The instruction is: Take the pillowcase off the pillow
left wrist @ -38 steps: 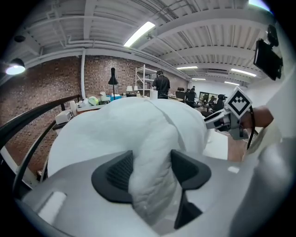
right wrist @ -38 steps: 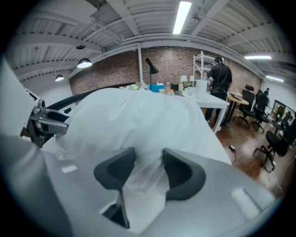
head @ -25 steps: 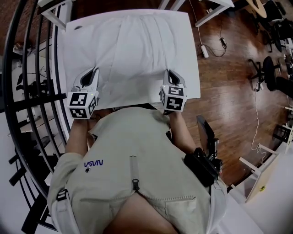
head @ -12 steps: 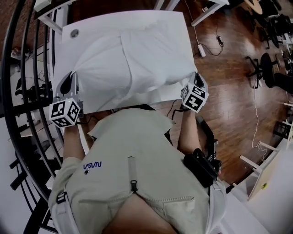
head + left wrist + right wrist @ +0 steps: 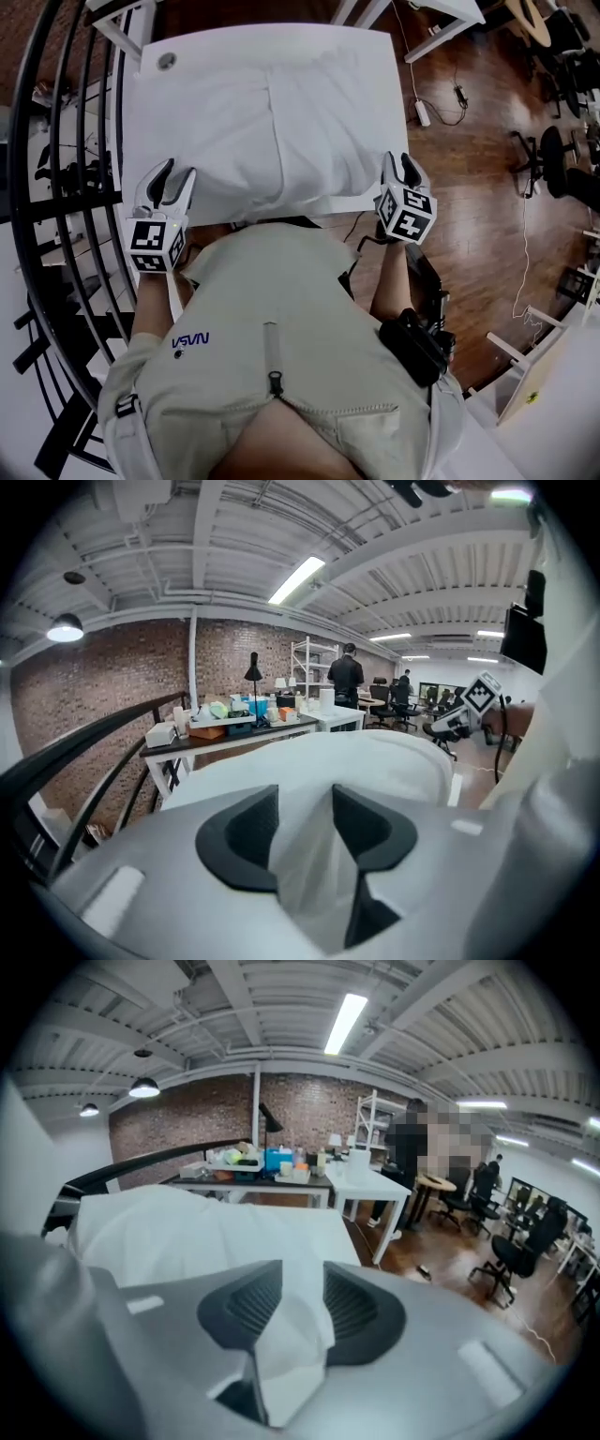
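A loft office-workshop around me.
Brick wall (image 5: 108, 679), strip lights (image 5: 298, 578) overhead, white desks (image 5: 370, 1185), black office chairs (image 5: 511, 1258).

Left gripper (image 5: 174, 176), right gripper (image 5: 401, 165): just opening.

Pillow (image 5: 281, 122) on table (image 5: 150, 94); left tongs (image 5: 175, 173), right tongs (image 5: 401, 161) at near corners, maybe gripping.

A white soft pillow (image 5: 225, 131) in its fabric pillowcase (image 5: 323, 112) lies on the white rectangular surface (image 5: 150, 112). A small round grommet (image 5: 166, 61) sits in the surface's far left corner. The left hand-held gripper (image 5: 174, 173) is at the pillow's near left corner and the right hand-held gripper (image 5: 402, 161) at its near right corner. The jaws of both have just been opening, with pillowcase cloth between them. A black metal railing (image 5: 56, 187) runs along the surface's left, and brown wooden floor (image 5: 469, 187) lies to its right.
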